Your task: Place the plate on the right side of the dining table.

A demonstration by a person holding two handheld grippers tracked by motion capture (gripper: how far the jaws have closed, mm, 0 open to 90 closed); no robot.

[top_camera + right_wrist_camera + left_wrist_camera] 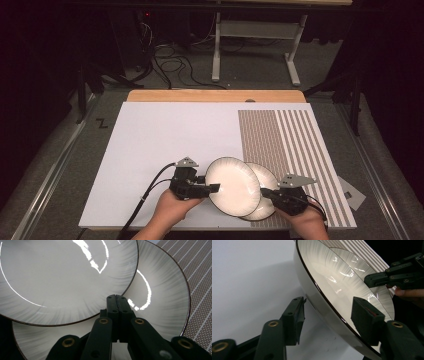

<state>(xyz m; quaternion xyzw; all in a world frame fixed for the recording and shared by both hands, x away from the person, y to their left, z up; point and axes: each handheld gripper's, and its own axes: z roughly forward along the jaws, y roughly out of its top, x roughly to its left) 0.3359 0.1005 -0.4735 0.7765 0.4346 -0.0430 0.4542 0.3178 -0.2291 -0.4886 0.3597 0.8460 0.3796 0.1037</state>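
While my right gripper (264, 191), clenched, is resting on the lower plate (267, 181), my left gripper (327, 315) is straddling the upper plate (232, 185) rim, ungripped; lifting is remaining.

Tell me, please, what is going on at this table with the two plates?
A person is working two hand-held grippers on a pair of overlapping plates at the near edge of the white board. The upper plate lies partly over the lower plate. The left gripper has its jaws either side of the upper plate's rim, not visibly clamped yet. The right gripper has its jaws shut together, with its tips over the plates where they overlap.
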